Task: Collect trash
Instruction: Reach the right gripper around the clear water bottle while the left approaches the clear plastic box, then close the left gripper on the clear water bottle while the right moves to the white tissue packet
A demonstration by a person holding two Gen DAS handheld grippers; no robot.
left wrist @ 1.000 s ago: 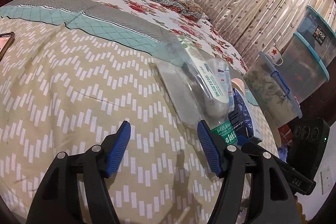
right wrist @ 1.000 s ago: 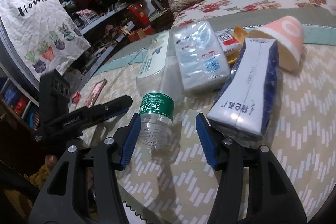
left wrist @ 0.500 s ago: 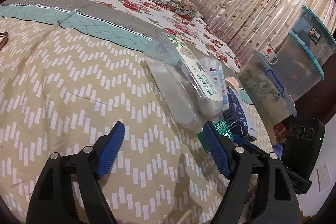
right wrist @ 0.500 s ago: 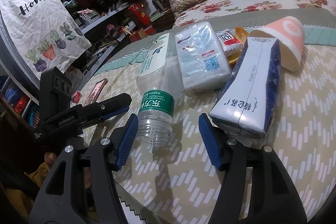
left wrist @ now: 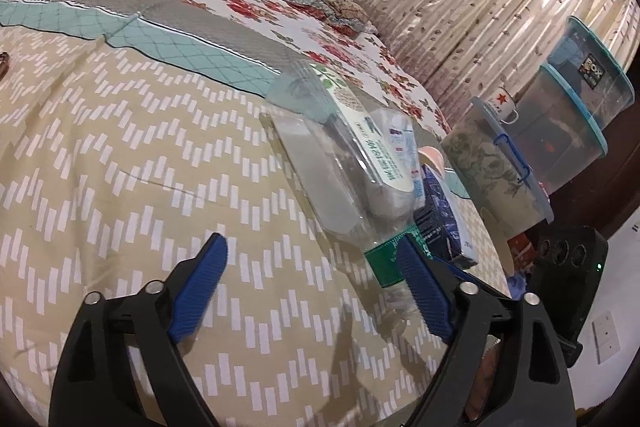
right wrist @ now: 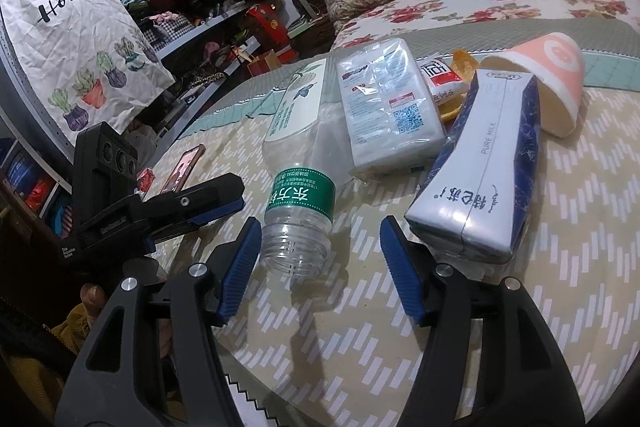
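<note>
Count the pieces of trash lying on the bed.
5: the clear plastic bottle nearest the right gripper, the tissue pack behind it, the milk carton to its right, the pink paper cup beyond it, a snack wrapper wedged between. More may be hidden.

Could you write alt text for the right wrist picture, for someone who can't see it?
An open right gripper hovers over a bed strewn with trash: an uncapped clear plastic bottle lies neck-first between its blue fingers, beside a milk carton, a tissue pack and a tipped pink paper cup. The left gripper shows at left.
</note>
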